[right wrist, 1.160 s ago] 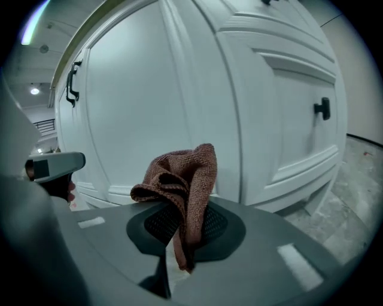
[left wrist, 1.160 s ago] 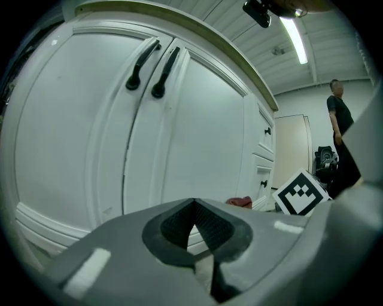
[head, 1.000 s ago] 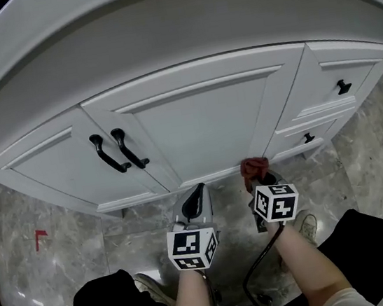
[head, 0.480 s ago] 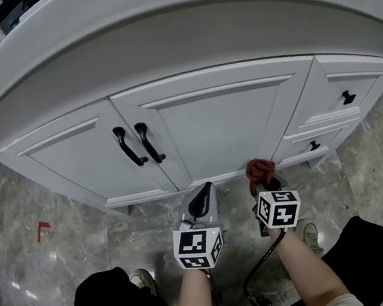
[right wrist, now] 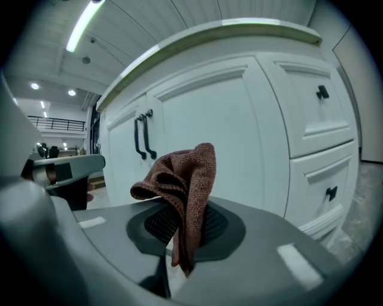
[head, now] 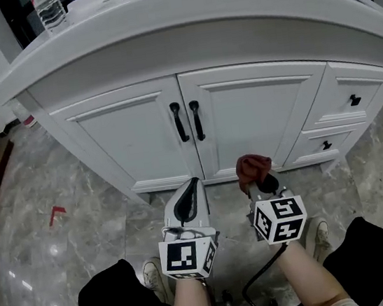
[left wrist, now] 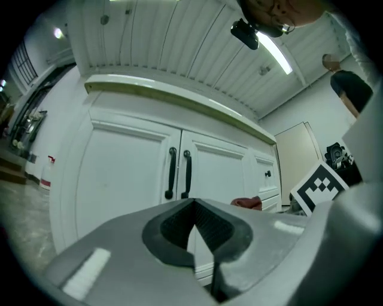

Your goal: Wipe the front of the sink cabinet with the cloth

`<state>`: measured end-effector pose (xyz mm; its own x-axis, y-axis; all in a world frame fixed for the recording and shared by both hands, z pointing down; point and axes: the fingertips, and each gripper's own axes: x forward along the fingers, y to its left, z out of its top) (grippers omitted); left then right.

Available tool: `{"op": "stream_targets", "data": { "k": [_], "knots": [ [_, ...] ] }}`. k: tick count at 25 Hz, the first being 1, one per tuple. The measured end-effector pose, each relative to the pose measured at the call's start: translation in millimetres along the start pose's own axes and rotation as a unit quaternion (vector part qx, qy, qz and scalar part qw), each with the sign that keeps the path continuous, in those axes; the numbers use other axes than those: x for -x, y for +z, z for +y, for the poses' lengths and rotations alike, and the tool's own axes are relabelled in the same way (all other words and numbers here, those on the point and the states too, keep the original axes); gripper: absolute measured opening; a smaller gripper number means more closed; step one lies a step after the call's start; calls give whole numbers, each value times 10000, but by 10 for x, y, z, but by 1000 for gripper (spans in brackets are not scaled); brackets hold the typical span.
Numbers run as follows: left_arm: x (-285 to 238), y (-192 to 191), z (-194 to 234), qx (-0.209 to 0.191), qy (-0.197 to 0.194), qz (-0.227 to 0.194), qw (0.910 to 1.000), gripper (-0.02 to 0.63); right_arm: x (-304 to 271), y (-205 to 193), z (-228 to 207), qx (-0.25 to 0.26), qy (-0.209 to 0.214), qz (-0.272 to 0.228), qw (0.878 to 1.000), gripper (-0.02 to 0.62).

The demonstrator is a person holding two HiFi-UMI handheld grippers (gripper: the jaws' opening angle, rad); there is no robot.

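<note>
Rust-brown cloth (right wrist: 190, 173) pinched in right gripper (right wrist: 182, 226), left gripper (left wrist: 195, 209) closed empty, white sink cabinet (head: 128, 133) ahead

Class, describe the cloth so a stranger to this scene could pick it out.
Find the white sink cabinet, then its right door. Low before that door, the right tool is shut on a crumpled cloth. It alone is reddish-brown among white, grey and black.

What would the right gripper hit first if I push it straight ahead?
Probably the white right-hand cabinet door, low on its panel. The reddish-brown cloth clamped in the right gripper would touch before the gripper. Nothing else shows between them, though depth is unclear.
</note>
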<state>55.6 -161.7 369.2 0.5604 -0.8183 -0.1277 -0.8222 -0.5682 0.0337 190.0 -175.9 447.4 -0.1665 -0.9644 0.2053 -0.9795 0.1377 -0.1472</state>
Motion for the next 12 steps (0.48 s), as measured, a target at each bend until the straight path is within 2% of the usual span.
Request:
{"op": "stream_targets", "data": {
  "k": [6,12],
  "knots": [
    [654,681,-71,-157,-44,-487,9987,0,605,413,538,74,36,-569,9983,81],
    [1258,820,-142,-230,-101,-482,9985,0,1194,379,867,400,-98,-722,9965,81]
  ]
}}
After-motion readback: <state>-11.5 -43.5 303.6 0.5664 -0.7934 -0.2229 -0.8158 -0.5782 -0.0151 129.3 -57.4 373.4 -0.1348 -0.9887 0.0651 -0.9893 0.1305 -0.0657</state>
